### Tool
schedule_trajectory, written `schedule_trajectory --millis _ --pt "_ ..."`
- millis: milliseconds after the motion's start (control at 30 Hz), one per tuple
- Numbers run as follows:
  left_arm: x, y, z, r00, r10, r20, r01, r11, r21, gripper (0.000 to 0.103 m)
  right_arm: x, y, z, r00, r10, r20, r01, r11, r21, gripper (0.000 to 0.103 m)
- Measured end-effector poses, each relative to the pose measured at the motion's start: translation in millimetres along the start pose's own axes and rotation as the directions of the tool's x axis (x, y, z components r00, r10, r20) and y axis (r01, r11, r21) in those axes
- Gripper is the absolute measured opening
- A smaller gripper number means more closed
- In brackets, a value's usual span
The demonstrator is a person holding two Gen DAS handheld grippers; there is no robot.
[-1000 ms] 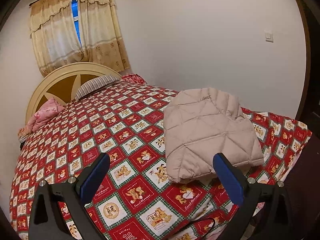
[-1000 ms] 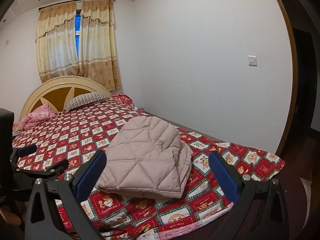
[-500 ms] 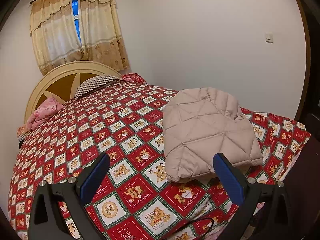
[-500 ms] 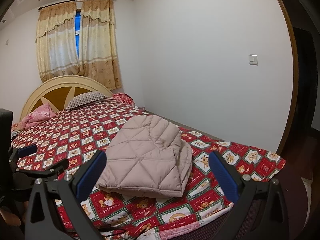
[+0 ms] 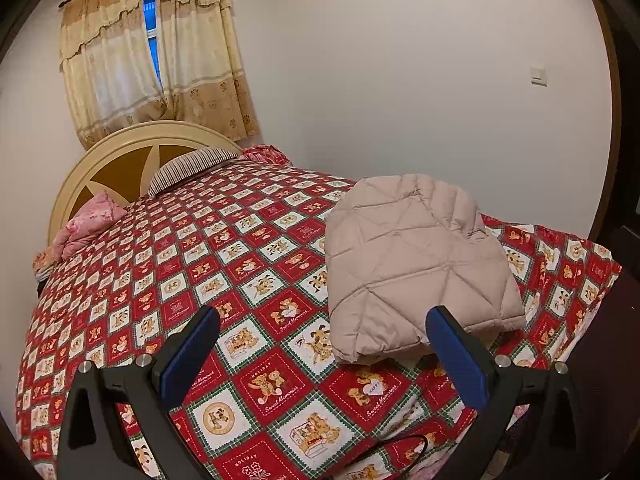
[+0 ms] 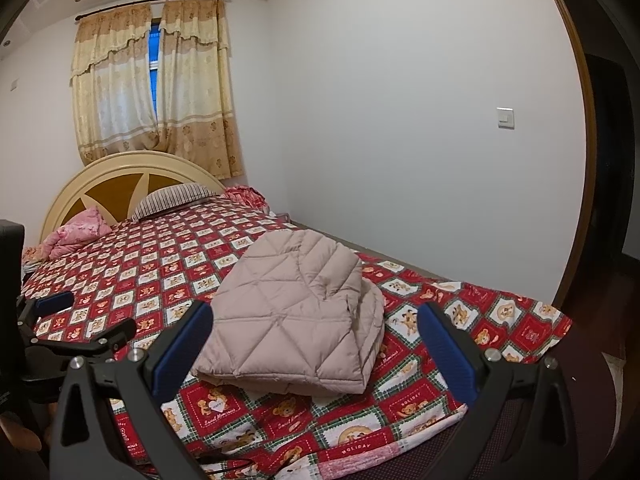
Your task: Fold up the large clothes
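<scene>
A beige quilted puffer jacket [image 5: 408,264] [image 6: 296,316] lies folded into a compact bundle near the foot of the bed. My left gripper [image 5: 324,344] hovers open in front of the jacket's near left corner, holding nothing. Its blue pads are spread wide. In the right wrist view my right gripper [image 6: 316,336] is open too, back from the bed's foot edge with the bundle framed between its fingers and nothing held. The left gripper [image 6: 80,316] also shows at the left edge of that view.
The bed's red bear-print cover [image 5: 180,280] spreads to the left. A striped pillow [image 5: 188,168] and a pink pillow [image 5: 88,220] lie by the cream headboard [image 5: 120,152]. A white wall [image 5: 400,80] runs along the bed's far side. A black cable [image 5: 400,448] hangs at the foot.
Both grippers have stayed open and nearly still. The left view has drifted very slightly, and the jacket has not moved.
</scene>
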State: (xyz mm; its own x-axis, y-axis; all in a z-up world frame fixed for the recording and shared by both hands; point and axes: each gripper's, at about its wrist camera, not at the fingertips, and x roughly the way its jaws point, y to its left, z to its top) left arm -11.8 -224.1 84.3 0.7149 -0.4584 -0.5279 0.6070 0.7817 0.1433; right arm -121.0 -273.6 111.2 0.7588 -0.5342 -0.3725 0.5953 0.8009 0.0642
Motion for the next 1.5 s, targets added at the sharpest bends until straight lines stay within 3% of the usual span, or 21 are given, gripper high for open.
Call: schedule_trajectory --millis 1000,1233,1500 --pt "1.8 4.0 3.6 0.999 -0.002 0.033 0.003 1.000 -0.020 0.102 1.6 -0.6 -5.5 1.000 -0.007 -0.006 0.007 1.000 0.006 0.103" --pt "0.8 -0.6 0.6 0.991 0.100 0.085 -0.102 0.994 0.027 0.102 2.4 -1.4 -4.9 1.000 -0.005 -0.006 0.005 1.000 0.006 0.103" --pt "-0.7 3.6 1.1 0.994 0.060 0.087 -0.061 0.998 0.015 0.102 2.1 -1.2 -5.1 1.000 -0.006 -0.006 0.006 1.000 0.006 0.103"
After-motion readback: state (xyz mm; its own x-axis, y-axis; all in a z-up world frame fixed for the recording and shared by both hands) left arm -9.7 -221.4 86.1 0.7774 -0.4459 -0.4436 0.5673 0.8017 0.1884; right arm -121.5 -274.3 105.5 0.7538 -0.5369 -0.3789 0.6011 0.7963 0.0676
